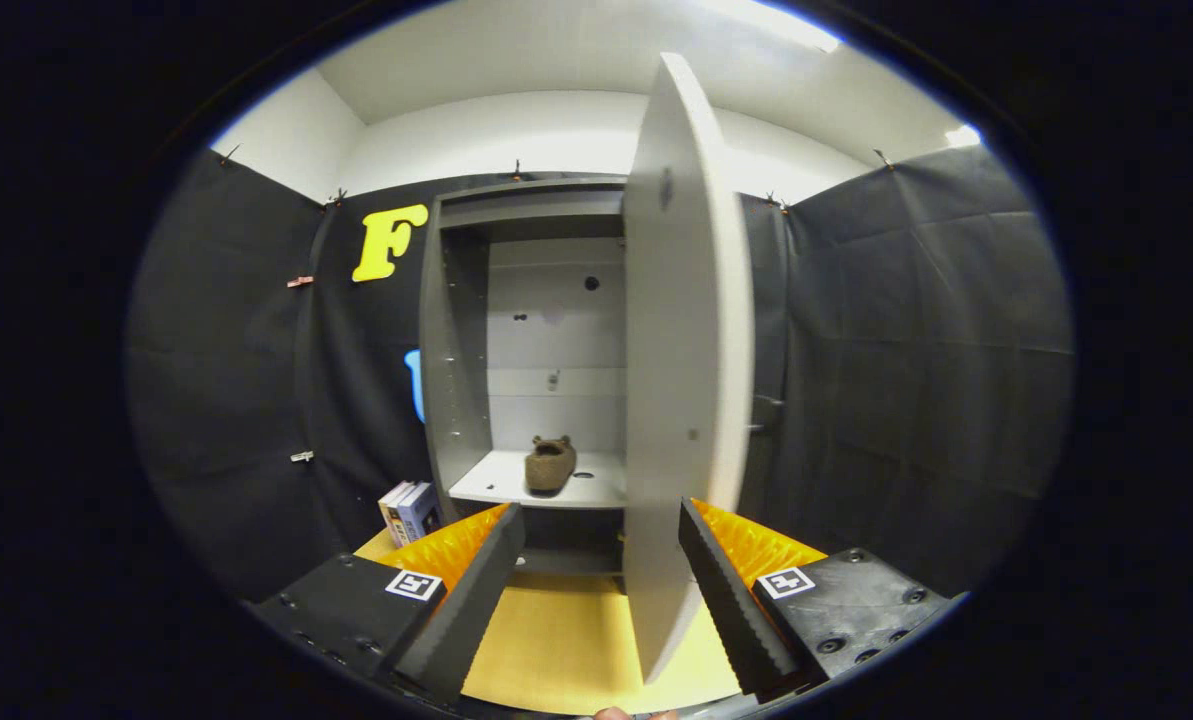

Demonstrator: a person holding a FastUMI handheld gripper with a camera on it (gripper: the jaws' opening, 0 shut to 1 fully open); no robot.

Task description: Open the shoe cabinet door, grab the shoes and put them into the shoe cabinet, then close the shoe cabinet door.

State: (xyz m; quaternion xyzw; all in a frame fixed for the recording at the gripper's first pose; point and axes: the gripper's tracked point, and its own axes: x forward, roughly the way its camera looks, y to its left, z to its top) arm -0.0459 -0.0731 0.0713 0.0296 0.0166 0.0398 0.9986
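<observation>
Pale grey flat-panel cabinet door [684,380] swung open edge-on at 12 o'clock off the fingers, brown fuzzy slipper [550,464] already on the white shelf [501,478] at 11, gripper [601,590] wide and empty — looks like only closing remains.

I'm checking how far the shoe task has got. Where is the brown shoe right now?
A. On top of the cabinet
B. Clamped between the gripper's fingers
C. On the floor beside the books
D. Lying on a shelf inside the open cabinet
D: the brown shoe lies on the white shelf inside the cabinet, whose door stands open, while the gripper is open with nothing held, its fingers either side of the door's edge.
</observation>
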